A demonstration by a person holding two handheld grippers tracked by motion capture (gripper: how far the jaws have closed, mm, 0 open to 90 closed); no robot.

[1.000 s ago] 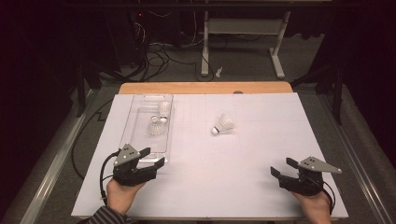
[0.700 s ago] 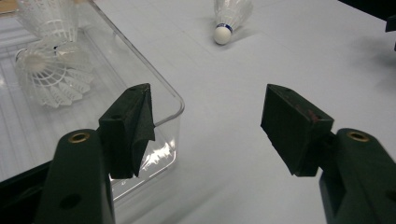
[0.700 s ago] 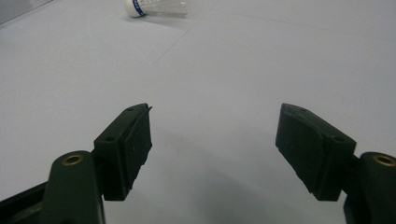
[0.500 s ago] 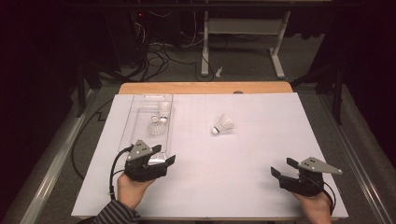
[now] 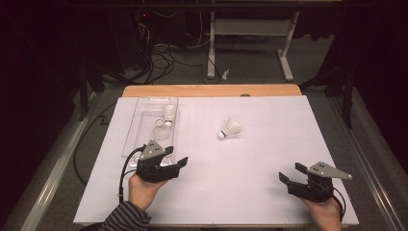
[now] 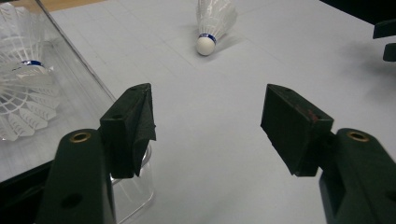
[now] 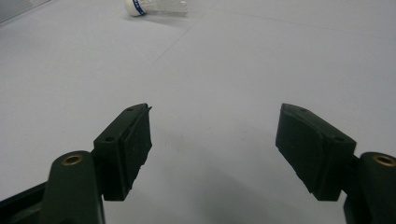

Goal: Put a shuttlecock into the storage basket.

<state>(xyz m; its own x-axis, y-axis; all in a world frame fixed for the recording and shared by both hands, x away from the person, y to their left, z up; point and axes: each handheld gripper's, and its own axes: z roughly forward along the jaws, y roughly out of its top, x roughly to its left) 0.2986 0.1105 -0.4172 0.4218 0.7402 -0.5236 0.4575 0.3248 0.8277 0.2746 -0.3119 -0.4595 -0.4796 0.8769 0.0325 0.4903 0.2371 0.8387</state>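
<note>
Table cover: white sheet (image 5: 250, 192) spread over a wooden tabletop (image 5: 211, 90), whose far edge shows bare.
Floor beyond: grey, with tangled dark cables (image 5: 163, 53).
Background: white metal frame legs (image 5: 210, 48), standing behind the table.

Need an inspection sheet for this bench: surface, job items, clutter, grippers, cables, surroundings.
Surface: white sheet over a wooden table.
Job's things: loose shuttlecock lying mid-sheet; clear tray at left holding two shuttlecocks.
Clutter: nothing seen.
Grippers: left gripper open, beside the tray's near end; right gripper open, near right corner; both empty.
Cables: one trails from each gripper; a tangle on the floor behind.
Surroundings: dark room, white stand legs behind.
</note>
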